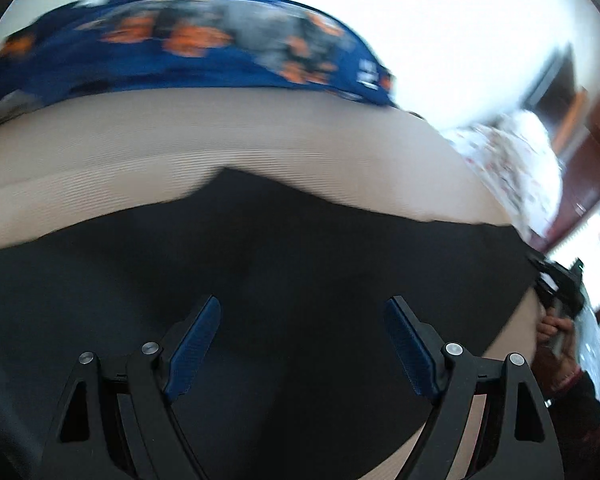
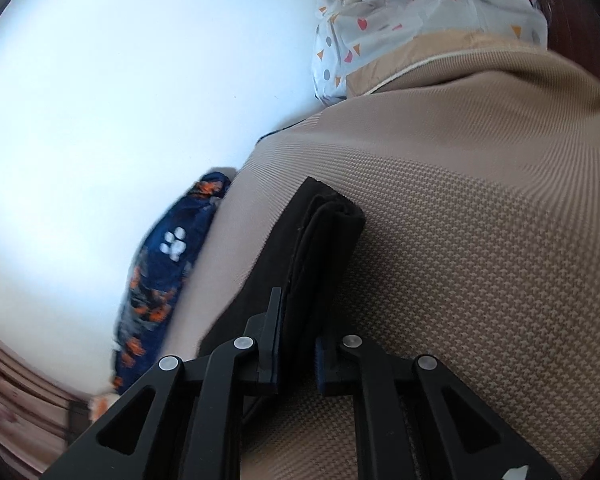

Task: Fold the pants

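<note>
Black fabric, the pants (image 1: 260, 264), fills the lower half of your left wrist view, spread flat on the tan woven surface (image 1: 180, 152), and your left gripper (image 1: 302, 344) hangs over it with its blue pads wide apart and nothing between them. Only your right wrist view shows the grip: your right gripper (image 2: 296, 344) is pinched on a folded edge of the pants (image 2: 320, 240), the layers stacked between its pads. At the far edge of the tan surface lies a blue cloth with orange prints (image 1: 172, 52). The left view alone catches your right hand (image 1: 556, 328) at its right edge.
</note>
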`<act>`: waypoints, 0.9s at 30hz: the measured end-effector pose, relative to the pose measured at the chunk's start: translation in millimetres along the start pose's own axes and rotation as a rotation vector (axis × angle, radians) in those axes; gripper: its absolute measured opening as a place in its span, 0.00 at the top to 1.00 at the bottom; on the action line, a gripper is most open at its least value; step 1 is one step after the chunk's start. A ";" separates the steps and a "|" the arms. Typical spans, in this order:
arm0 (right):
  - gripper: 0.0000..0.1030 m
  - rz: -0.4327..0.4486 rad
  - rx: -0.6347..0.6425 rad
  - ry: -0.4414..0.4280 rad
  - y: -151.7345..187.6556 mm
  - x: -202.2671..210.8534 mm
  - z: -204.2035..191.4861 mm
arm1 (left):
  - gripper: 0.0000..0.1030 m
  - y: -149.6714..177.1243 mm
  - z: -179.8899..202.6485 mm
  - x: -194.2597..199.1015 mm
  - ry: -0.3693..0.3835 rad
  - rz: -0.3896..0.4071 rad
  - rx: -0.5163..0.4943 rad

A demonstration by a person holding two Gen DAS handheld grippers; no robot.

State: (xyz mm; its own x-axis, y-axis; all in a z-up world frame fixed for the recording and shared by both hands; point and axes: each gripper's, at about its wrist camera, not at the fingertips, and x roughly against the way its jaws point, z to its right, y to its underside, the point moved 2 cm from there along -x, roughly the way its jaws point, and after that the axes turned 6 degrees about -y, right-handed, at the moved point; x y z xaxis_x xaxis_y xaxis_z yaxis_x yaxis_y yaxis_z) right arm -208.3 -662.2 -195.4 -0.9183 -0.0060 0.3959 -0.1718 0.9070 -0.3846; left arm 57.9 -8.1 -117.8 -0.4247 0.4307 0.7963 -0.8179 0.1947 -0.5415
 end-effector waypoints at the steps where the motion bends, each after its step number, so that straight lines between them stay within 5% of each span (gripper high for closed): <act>1: 0.90 -0.012 -0.026 -0.037 -0.8 -0.6 2.2 | 0.18 4.4 -6.4 3.5 -0.005 0.004 0.019; 6: 0.88 -0.051 -0.082 0.000 -6.1 -5.9 2.6 | 0.18 19.8 -34.5 19.0 -0.012 0.023 0.122; 13: 0.90 -0.088 -0.070 0.118 -8.6 -15.2 -2.9 | 0.18 24.6 -19.8 32.3 -0.057 0.071 0.052; 21: 0.88 -0.105 0.110 0.156 6.1 -16.4 -57.2 | 0.14 29.9 -5.7 51.1 -0.145 0.140 -0.001; 27: 0.88 -0.182 0.252 0.105 42.9 -33.8 -118.1 | 0.10 34.9 -5.7 53.9 -0.119 0.151 0.020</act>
State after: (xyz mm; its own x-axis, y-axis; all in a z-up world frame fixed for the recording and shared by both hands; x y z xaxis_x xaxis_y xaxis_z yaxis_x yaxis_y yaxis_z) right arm -142.4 -573.4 -126.8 -0.8248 -0.1030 0.5559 -0.4247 0.7620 -0.4889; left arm 8.7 26.9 -95.4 -0.5852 0.3463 0.7332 -0.7483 0.1177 -0.6528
